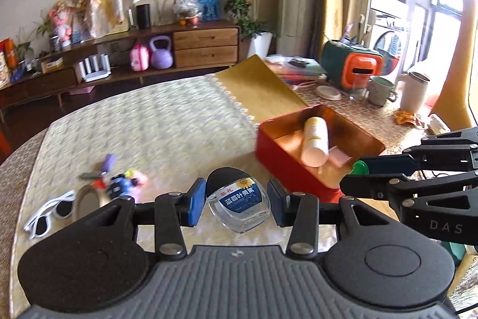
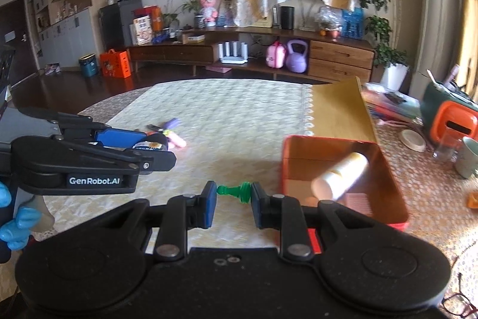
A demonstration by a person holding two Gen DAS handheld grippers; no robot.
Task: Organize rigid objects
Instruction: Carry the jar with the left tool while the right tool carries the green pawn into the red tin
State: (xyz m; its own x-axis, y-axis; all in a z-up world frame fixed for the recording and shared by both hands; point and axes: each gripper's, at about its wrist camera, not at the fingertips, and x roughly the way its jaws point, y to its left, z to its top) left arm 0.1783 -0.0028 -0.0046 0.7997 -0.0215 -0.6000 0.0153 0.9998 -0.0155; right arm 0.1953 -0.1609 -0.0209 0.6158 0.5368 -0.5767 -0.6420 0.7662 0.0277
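My left gripper (image 1: 237, 204) is shut on a small clear glass bottle (image 1: 239, 207) with a black cap and a blue label, held above the cream tablecloth. My right gripper (image 2: 233, 196) is shut on a green chess pawn (image 2: 233, 189), which lies sideways between the blue pads. An open red box (image 1: 298, 169) stands just right of both grippers. It holds a white bottle (image 1: 315, 141) on its side and a pink comb (image 1: 339, 156). In the right wrist view the left gripper (image 2: 152, 147) hovers at the left with its bottle, and the red box (image 2: 282, 163) sits to the right.
White sunglasses (image 1: 49, 214), a tape roll (image 1: 86, 199) and colourful keychain toys (image 1: 119, 181) lie at the table's left. A gold lid (image 1: 260, 82) rests behind the box. Mugs (image 1: 381, 90), a glass and an orange-green case (image 1: 355, 65) crowd the far right. A blue-gloved hand (image 2: 15, 223) holds the left gripper.
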